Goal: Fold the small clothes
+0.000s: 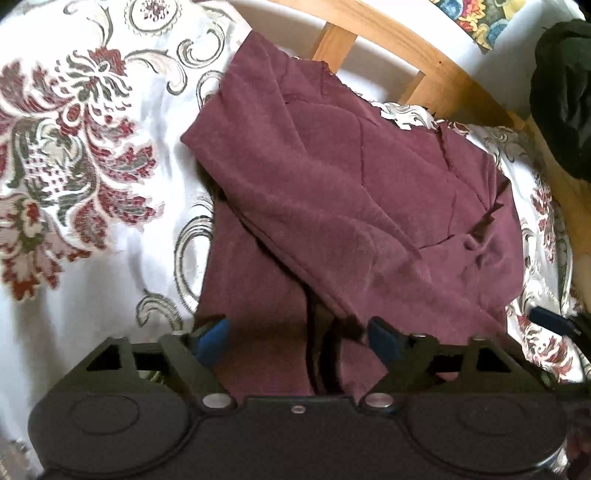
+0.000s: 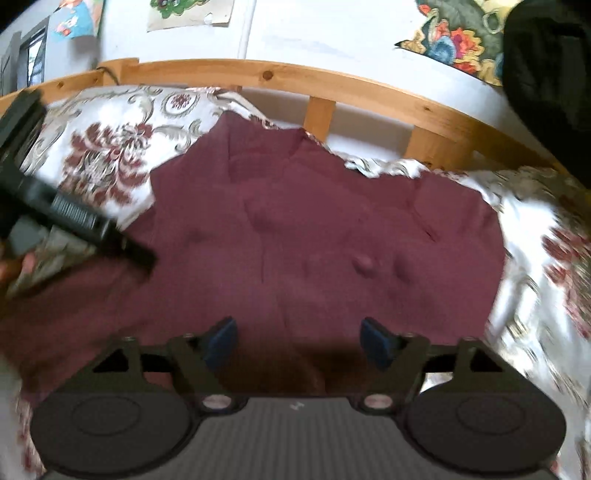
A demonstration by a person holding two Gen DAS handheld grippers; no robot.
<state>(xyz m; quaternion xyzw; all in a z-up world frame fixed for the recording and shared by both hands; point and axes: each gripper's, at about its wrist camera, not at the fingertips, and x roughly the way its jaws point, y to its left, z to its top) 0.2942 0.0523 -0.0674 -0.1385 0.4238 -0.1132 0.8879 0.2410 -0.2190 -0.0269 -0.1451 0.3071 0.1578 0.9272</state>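
The left wrist camera sits just behind the left gripper (image 1: 297, 341) and looks forward and steeply down along its two fingers. It is close over the near-left part of a maroon garment (image 1: 351, 199), with the floral bedspread (image 1: 74, 166) filling its left side. The right wrist camera rides behind the right gripper (image 2: 297, 341) in the same way, tilted down a little less, so it takes in more of the wooden bed rail (image 2: 280, 79) and the white wall (image 2: 314, 33) beyond. Both views share the garment, bedspread, rail and a dark bundle (image 1: 565, 103) at upper right. The left gripper also shows at the left edge of the right view.
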